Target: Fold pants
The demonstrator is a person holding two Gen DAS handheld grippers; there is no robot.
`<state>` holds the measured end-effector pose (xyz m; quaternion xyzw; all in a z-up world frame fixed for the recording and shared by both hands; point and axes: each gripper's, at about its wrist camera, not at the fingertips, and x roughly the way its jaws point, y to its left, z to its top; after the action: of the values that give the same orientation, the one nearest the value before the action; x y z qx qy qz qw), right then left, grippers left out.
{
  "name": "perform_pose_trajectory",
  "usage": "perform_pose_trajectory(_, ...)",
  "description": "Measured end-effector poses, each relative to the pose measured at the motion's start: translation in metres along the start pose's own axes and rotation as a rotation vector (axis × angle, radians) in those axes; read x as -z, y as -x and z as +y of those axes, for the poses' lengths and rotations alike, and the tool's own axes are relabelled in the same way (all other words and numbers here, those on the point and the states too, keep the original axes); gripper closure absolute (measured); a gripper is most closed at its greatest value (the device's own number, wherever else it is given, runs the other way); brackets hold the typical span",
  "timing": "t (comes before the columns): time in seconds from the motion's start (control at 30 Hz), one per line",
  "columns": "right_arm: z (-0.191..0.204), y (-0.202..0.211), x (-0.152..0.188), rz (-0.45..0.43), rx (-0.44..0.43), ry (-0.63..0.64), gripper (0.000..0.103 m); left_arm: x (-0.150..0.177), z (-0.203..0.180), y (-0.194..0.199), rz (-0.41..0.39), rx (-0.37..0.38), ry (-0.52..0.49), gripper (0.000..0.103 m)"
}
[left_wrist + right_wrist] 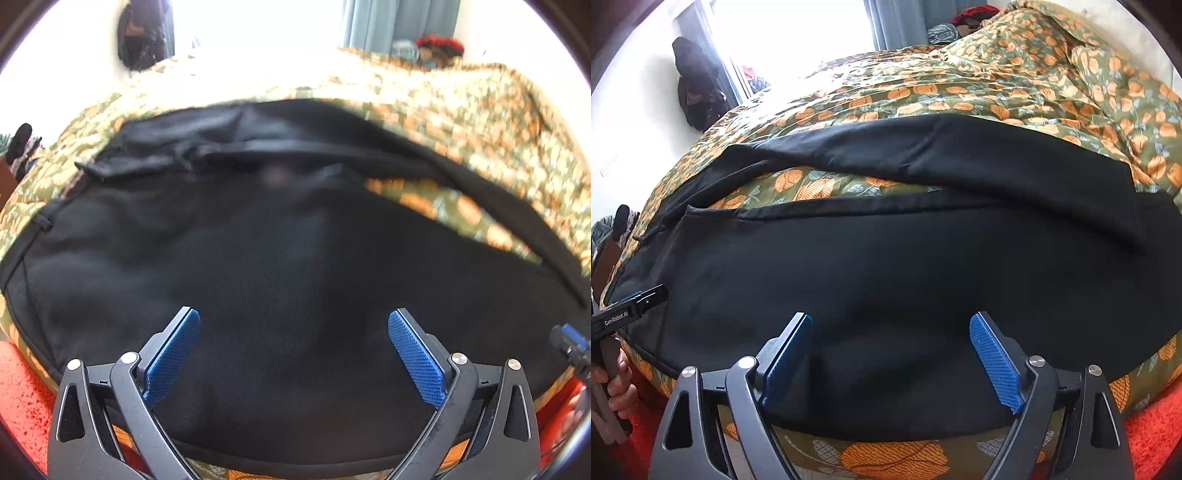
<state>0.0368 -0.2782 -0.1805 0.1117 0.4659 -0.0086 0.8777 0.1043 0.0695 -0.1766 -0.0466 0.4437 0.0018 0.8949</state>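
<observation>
Black pants (258, 277) lie spread across a bed with a green and orange floral cover (480, 122). In the right wrist view the pants (886, 266) show two legs, the far leg (960, 155) apart from the near one with a strip of cover between. My left gripper (294, 321) is open and empty, its blue pads above the near edge of the pants. My right gripper (891, 325) is open and empty over the near leg. The left gripper also shows at the left edge of the right wrist view (628, 310), held by a hand.
A red-orange rug (1156, 435) lies on the floor by the bed's near edge. Dark clothes hang on the white wall (698, 88) beside a bright window. A pile of clothes (964, 22) sits past the bed's far end.
</observation>
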Motion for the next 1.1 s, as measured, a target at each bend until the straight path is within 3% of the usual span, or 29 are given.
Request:
perform_pose_trajectory(0.13,0.018,0.030,-0.002,-0.116,-0.070,0.080,0.016,-0.009,0.002,0.011,-0.080,-0.014,-0.014,0.001)
perform_pose_trajectory(0.23,0.027,0.022,0.003,-0.080,-0.113,0.143,0.016,-0.004,0.010,-0.015,0.004,-0.081,0.003,0.001)
perform_pose_trajectory(0.3,0.016,0.008,0.003,-0.028,-0.090,0.104,0.016,0.002,0.019,-0.030,0.072,-0.137,0.023,0.001)
perform_pose_trajectory(0.4,-0.033,0.001,0.001,-0.004,-0.031,-0.079,0.020,0.004,0.027,-0.033,0.082,-0.139,0.035,0.000)
perform_pose_trajectory(0.53,-0.089,0.033,-0.002,-0.107,0.092,-0.284,0.022,0.004,0.030,-0.035,0.081,-0.146,0.040,0.000)
perform_pose_trajectory(0.63,-0.114,0.044,-0.005,-0.161,-0.105,-0.448,0.022,0.005,0.026,-0.036,0.076,-0.165,0.028,0.000)
perform_pose_trajectory(0.7,-0.126,0.029,-0.011,-0.133,-0.225,-0.548,0.018,0.005,0.025,-0.036,0.078,-0.170,0.023,0.000)
perform_pose_trajectory(0.77,-0.143,0.013,-0.016,-0.107,-0.224,-0.662,0.019,0.005,0.025,-0.037,0.083,-0.168,0.017,0.000)
perform_pose_trajectory(0.9,-0.186,0.010,-0.027,-0.216,-0.106,-0.857,0.022,0.002,0.028,-0.035,0.104,-0.153,0.025,0.000)
perform_pose_trajectory(0.97,-0.200,0.006,-0.037,-0.187,-0.087,-0.903,0.035,-0.004,0.033,-0.030,0.130,-0.106,0.068,0.001)
perform_pose_trajectory(1.03,-0.203,0.008,-0.049,-0.163,-0.056,-0.856,0.083,-0.016,0.043,-0.020,0.128,-0.004,0.150,0.001)
perform_pose_trajectory(1.1,-0.207,0.021,-0.058,-0.195,-0.098,-0.824,0.089,-0.036,0.053,-0.008,0.099,0.073,0.214,0.001)
